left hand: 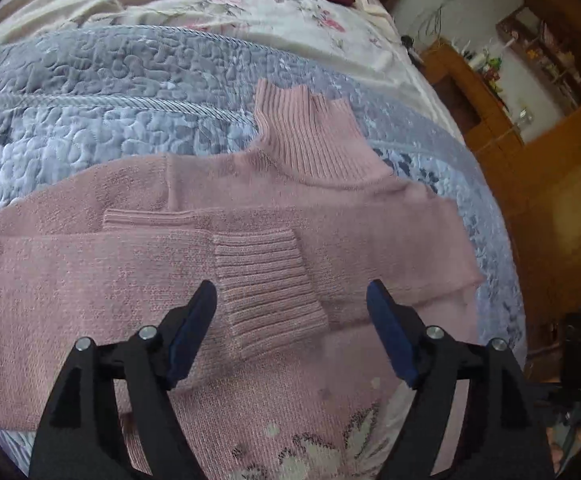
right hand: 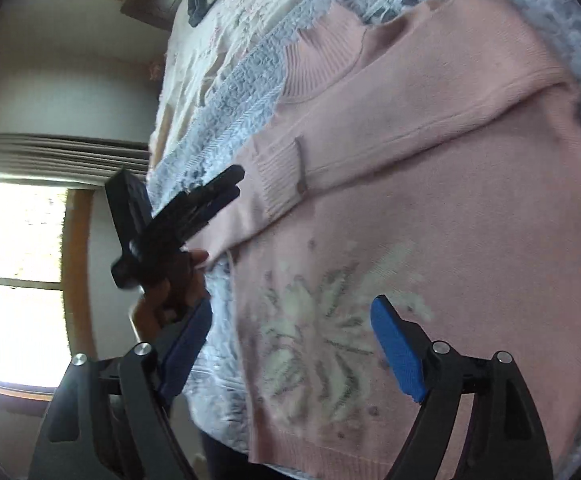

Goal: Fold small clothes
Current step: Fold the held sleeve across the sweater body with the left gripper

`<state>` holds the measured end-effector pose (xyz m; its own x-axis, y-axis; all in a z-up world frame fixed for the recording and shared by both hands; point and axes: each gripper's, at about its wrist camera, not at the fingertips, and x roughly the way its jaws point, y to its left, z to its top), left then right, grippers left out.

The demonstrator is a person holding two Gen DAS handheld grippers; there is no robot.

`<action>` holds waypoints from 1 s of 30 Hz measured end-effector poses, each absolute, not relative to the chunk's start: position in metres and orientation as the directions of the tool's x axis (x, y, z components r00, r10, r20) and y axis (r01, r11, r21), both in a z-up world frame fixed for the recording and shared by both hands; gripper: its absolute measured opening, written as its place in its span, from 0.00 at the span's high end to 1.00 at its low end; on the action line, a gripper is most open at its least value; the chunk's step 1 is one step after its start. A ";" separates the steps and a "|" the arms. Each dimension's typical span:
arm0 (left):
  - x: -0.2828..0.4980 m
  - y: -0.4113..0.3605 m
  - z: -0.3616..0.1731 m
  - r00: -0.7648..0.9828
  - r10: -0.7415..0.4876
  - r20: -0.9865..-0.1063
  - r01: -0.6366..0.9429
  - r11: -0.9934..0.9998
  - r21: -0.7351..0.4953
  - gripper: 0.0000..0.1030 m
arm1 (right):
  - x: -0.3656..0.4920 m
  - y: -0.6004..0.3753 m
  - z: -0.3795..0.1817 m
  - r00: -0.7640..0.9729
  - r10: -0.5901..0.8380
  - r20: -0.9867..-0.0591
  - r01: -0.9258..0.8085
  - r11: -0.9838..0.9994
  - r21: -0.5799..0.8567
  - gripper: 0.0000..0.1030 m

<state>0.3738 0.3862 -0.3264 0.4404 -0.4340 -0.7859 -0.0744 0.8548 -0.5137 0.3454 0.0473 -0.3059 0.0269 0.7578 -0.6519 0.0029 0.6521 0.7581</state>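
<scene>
Near edge of the left wrist view: my left claw [left hand: 290, 320] hangs spread wide with nothing in it, blue pads either side of a ribbed cuff [left hand: 268, 292]. In the right wrist view my right claw [right hand: 290, 344] is just as wide and empty, over the pale flower motif [right hand: 314, 340] on the chest of the pink sweater [right hand: 450, 200]. The sweater lies flat on the quilted bedspread [left hand: 90, 92], both sleeves already crossed over the body, turtleneck collar [left hand: 310, 136] toward the upper middle of the left view. I judge the next step is folding the body in half, hem up to collar. To do it well: pinch both hem corners through all layers, lift together, keep the sleeves from sliding out. Far back, a wooden cabinet [left hand: 530, 160] at upper right.
</scene>
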 end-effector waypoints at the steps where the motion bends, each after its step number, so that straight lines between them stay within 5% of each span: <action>1: 0.365 0.399 -0.323 0.466 -0.447 -0.763 -0.109 0.827 -0.552 0.23 | 0.363 0.054 -0.313 0.009 0.781 -0.624 0.015 0.624 0.781 0.24; 3: 0.342 0.424 -0.317 0.516 -0.466 -0.719 -0.175 0.764 -0.621 0.22 | 0.398 0.073 -0.333 -0.036 0.811 -0.584 0.044 0.585 0.810 0.48; 4: 0.329 0.433 -0.313 0.543 -0.463 -0.700 -0.200 0.739 -0.644 0.20 | 0.414 0.085 -0.343 -0.056 0.814 -0.579 0.054 0.581 0.812 0.51; 17: 0.190 0.496 -0.324 0.667 -0.439 -0.603 -0.371 0.506 -0.779 0.16 | 0.484 0.183 -0.418 -0.167 0.717 -0.677 0.075 0.694 0.716 0.55; 20: 0.181 0.503 -0.331 0.680 -0.436 -0.589 -0.399 0.454 -0.796 0.16 | 0.483 0.191 -0.407 -0.182 0.707 -0.683 0.031 0.698 0.715 0.89; 30: 0.185 0.508 -0.305 0.685 -0.421 -0.595 -0.371 0.502 -0.781 0.16 | 0.496 0.124 -0.261 0.071 0.689 -0.721 -0.199 0.718 0.667 0.94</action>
